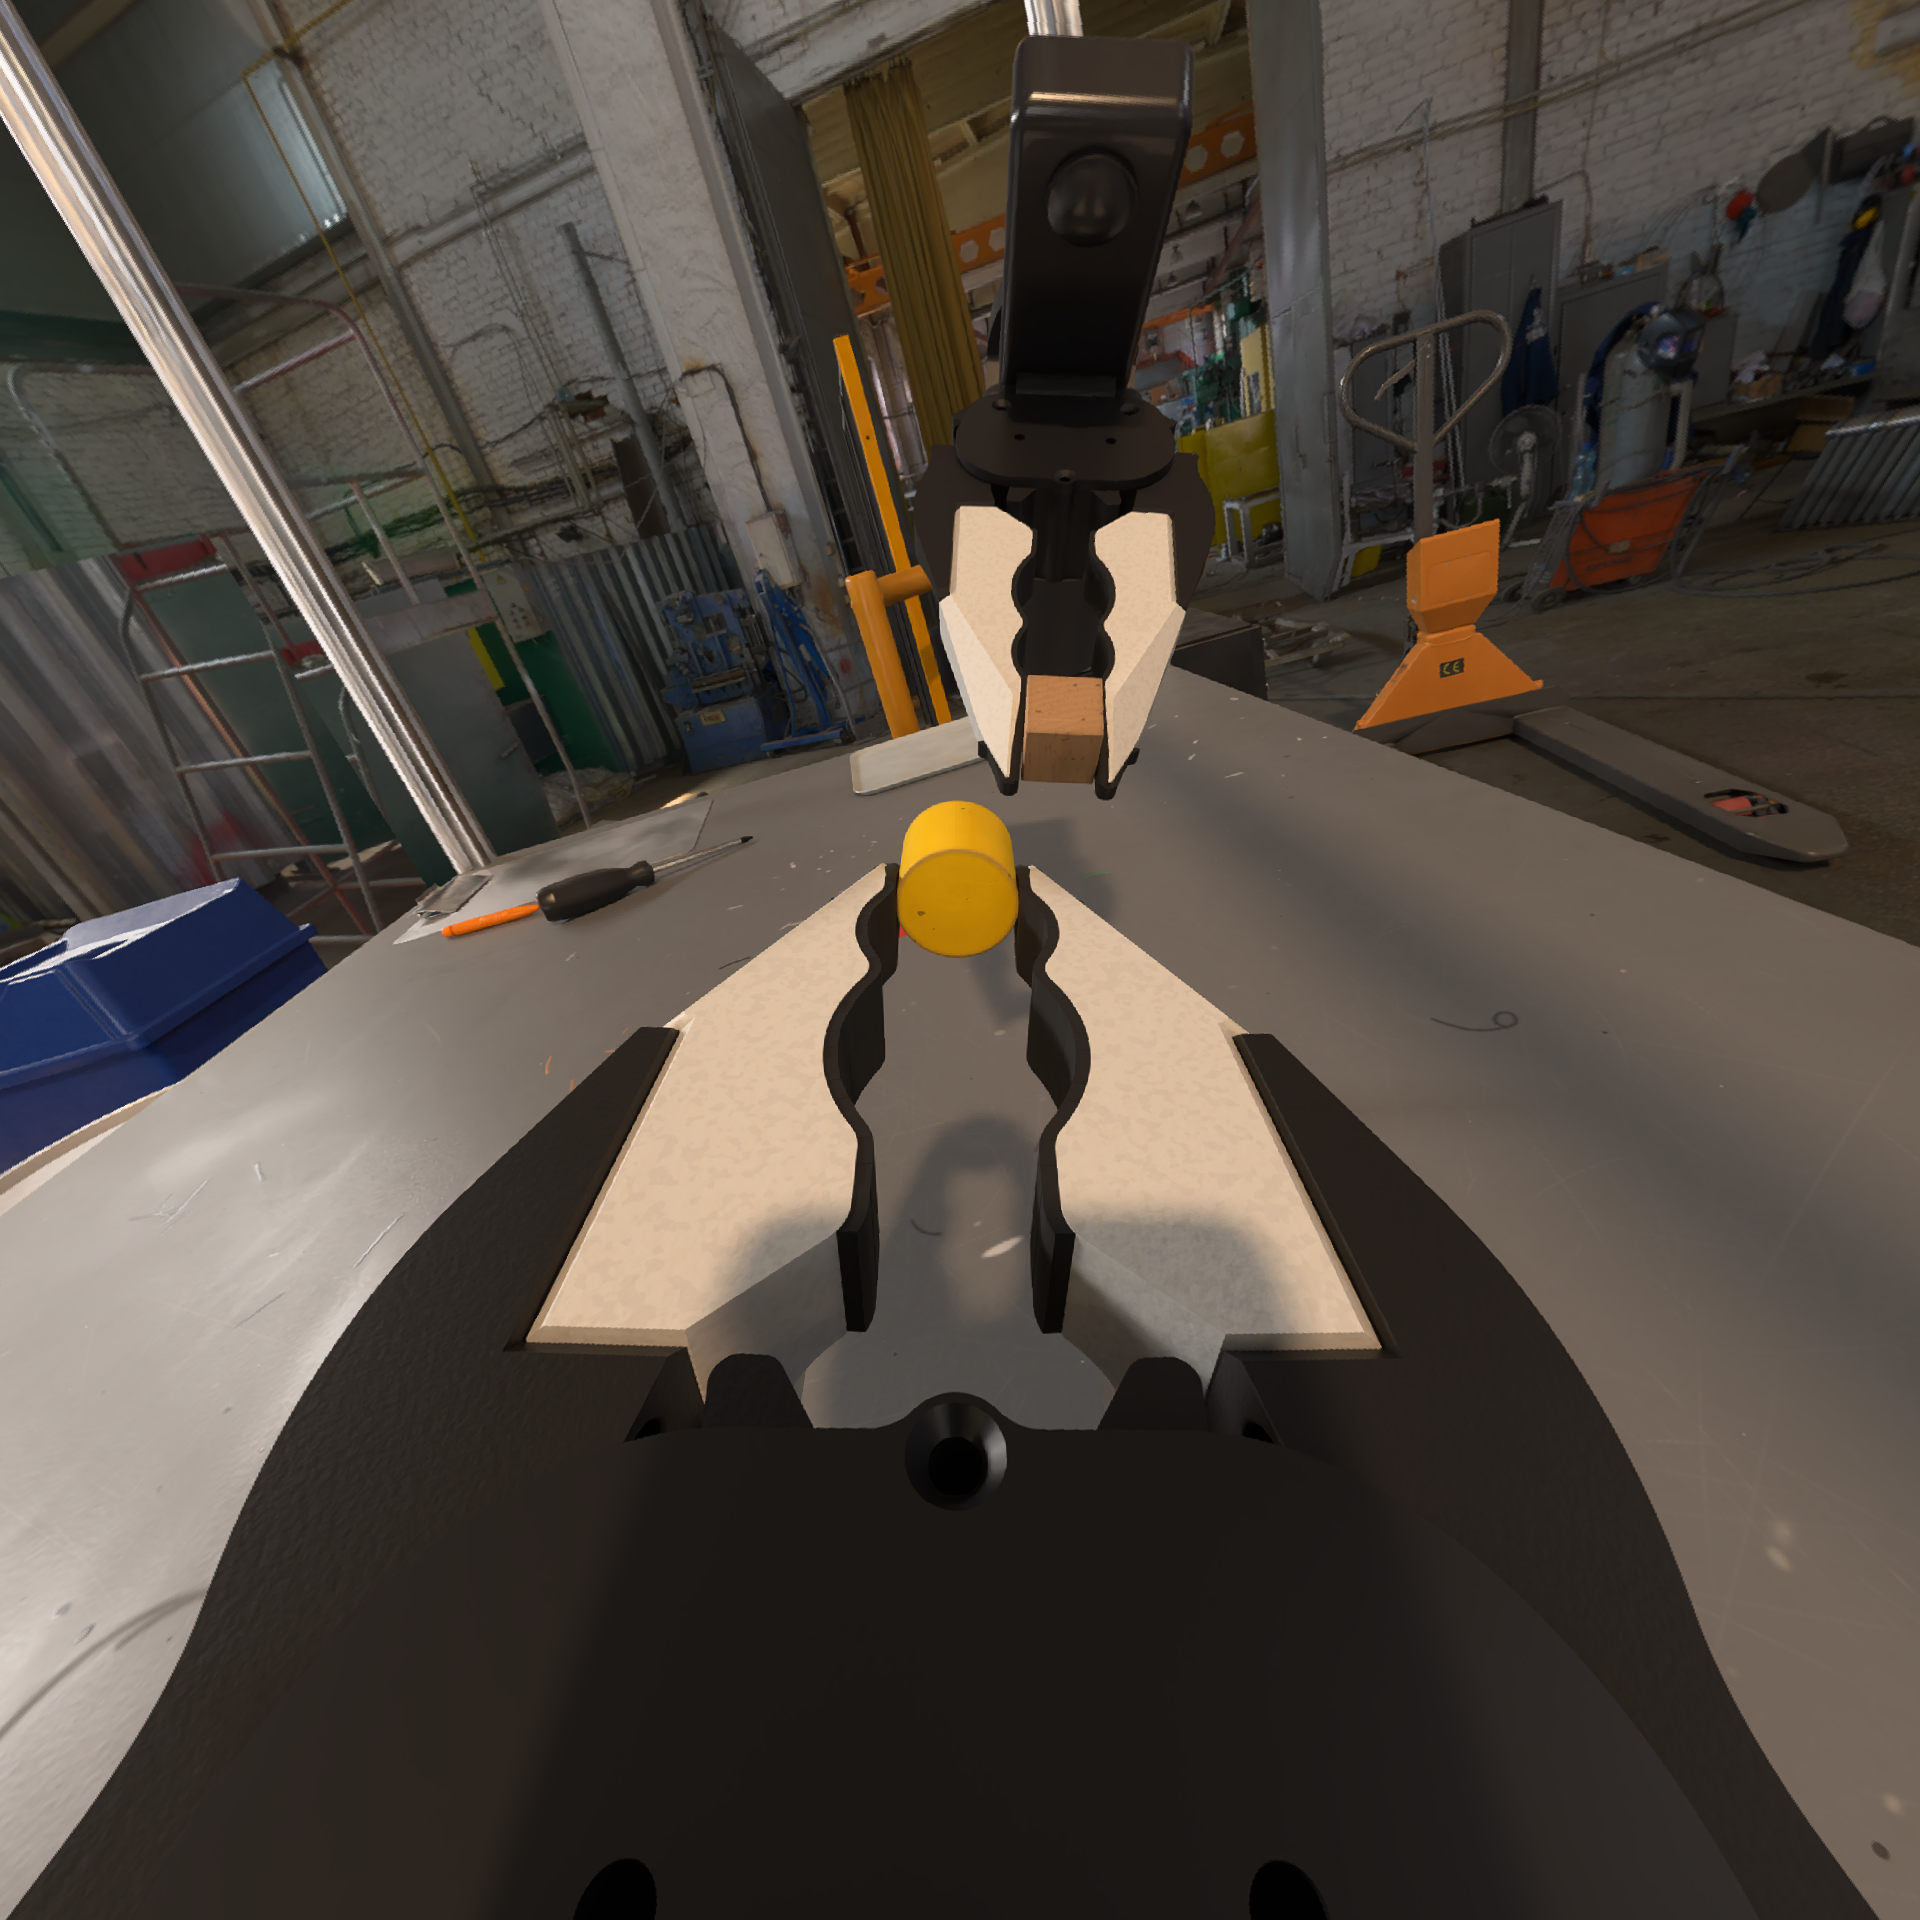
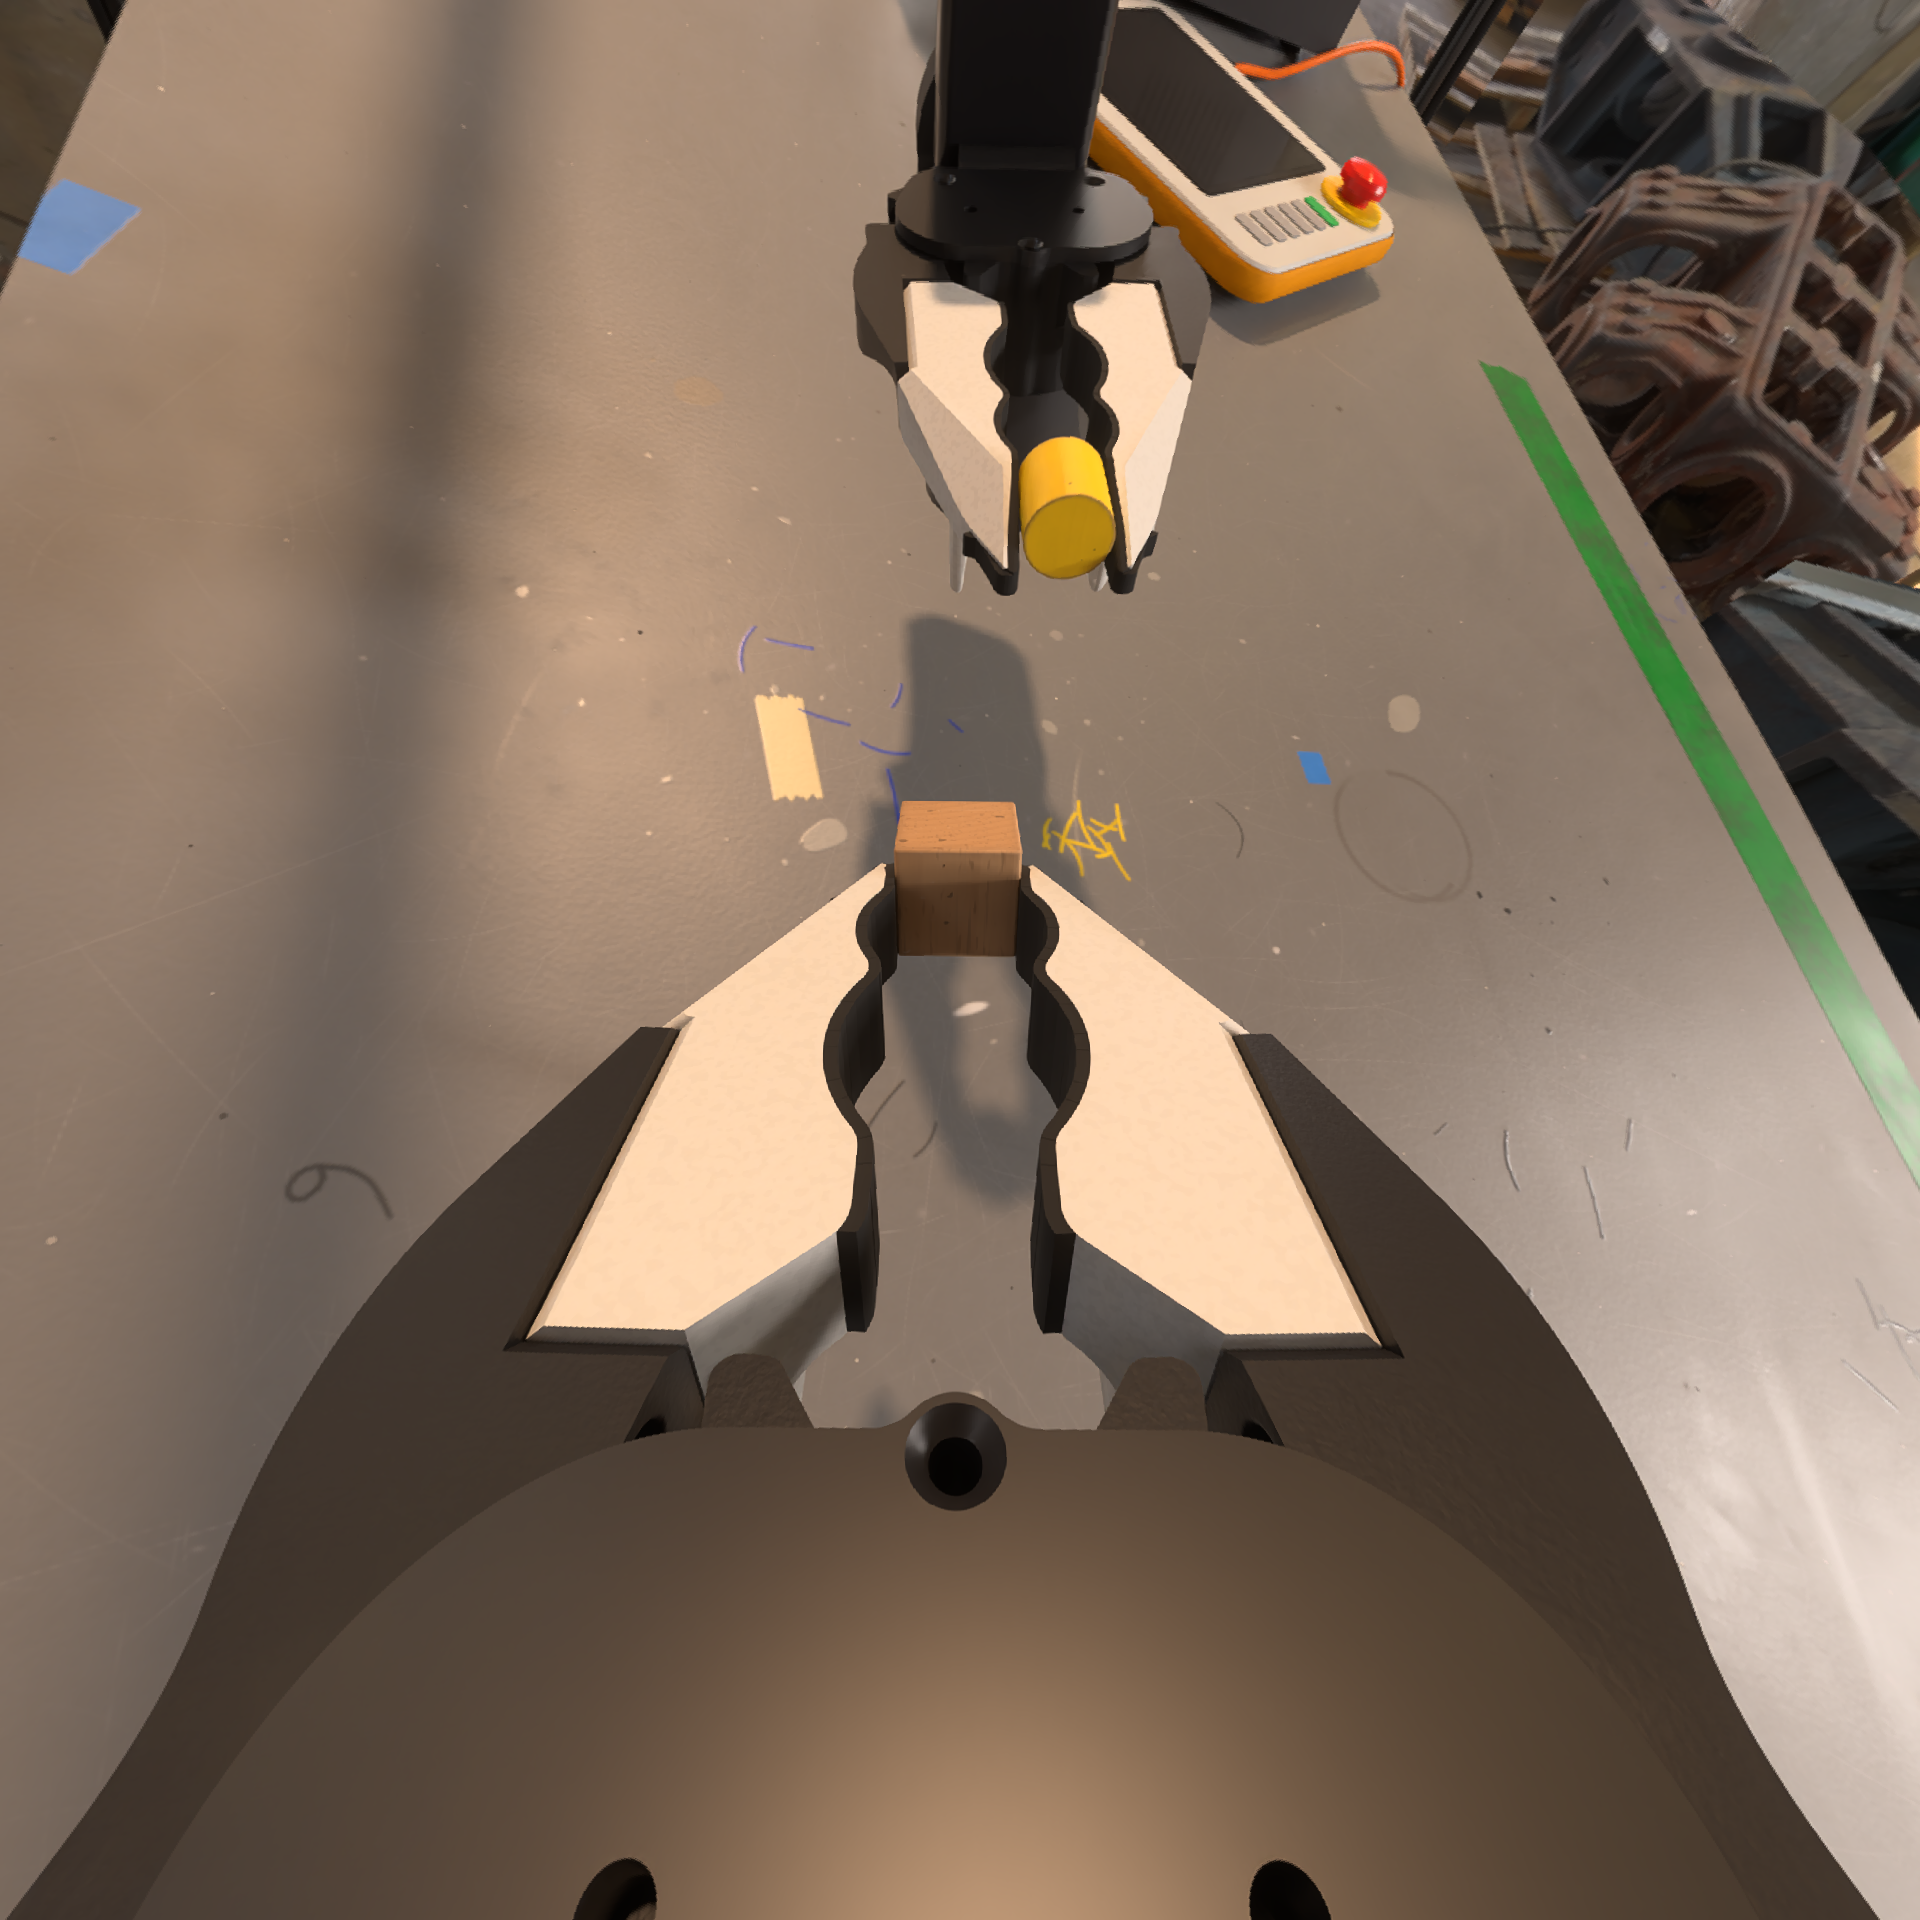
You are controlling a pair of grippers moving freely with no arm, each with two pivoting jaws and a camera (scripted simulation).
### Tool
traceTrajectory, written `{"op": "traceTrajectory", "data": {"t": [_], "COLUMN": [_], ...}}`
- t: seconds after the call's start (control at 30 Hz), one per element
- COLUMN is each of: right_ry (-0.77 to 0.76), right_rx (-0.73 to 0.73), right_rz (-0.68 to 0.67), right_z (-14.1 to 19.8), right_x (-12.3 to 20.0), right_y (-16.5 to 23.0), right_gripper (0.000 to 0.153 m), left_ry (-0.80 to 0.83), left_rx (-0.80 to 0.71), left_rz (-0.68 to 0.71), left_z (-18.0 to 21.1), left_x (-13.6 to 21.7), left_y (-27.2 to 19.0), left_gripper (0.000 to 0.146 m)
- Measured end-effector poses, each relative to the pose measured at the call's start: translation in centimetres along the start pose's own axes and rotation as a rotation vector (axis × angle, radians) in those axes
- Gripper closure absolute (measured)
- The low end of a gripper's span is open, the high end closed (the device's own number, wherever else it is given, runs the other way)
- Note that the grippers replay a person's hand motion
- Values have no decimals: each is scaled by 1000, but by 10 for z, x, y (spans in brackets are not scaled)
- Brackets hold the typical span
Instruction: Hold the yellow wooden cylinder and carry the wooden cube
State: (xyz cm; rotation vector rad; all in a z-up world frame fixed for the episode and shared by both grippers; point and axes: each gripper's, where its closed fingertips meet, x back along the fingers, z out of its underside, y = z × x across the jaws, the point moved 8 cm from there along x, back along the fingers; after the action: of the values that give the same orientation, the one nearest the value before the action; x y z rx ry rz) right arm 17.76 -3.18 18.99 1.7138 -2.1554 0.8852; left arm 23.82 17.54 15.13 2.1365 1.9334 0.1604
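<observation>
In the left wrist view, a yellow cylinder [image 1: 956,894] is clamped on its side between the tips of the left gripper [image 1: 957,902], above a grey table [image 1: 1455,1195]. Opposite, the right gripper [image 1: 1062,781] is seen gripping a wooden cube [image 1: 1062,727]. In the right wrist view, the cube [image 2: 956,878] is pinched at that gripper's [image 2: 957,902] tips above the table [image 2: 416,727], and the cylinder [image 2: 1066,507] is seen held by the left gripper [image 2: 1065,582] facing it.

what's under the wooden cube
Bare grey table with the tool's shadow; nothing else beneath the wooden cube, which the right tool holds. The cube's own underside is hidden.
</observation>
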Motion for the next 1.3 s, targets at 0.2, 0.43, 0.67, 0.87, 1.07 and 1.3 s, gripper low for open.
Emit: {"op": "traceTrajectory", "data": {"t": [0.2,0.43,0.67,0.87,1.07,1.3], "right_ry": [-27,6,231,356,351,262], "right_rx": [-6,-26,23,38,7,10], "right_rz": [52,70,-10,-10,-97,-69], "right_z": [-4,-7,-6,-18,-15,-11], "right_x": [0,-7,-3,6,-2,-18], "right_y": [-3,0,3,3,-5,-14], "right_gripper": [131,131,131,131,131,131], "left_ry": [-13,5,101,122,119,131], "left_rx": [4,10,-47,-70,-35,-49], "left_rz": [-24,-23,9,2,1,-52], "left_z": [0,0,-1,-9,-8,-10], "left_x": [4,12,0,-7,-7,7], "left_y": [2,3,-4,-7,-5,0], "left_gripper": [125,125,125,125,125,125]}}
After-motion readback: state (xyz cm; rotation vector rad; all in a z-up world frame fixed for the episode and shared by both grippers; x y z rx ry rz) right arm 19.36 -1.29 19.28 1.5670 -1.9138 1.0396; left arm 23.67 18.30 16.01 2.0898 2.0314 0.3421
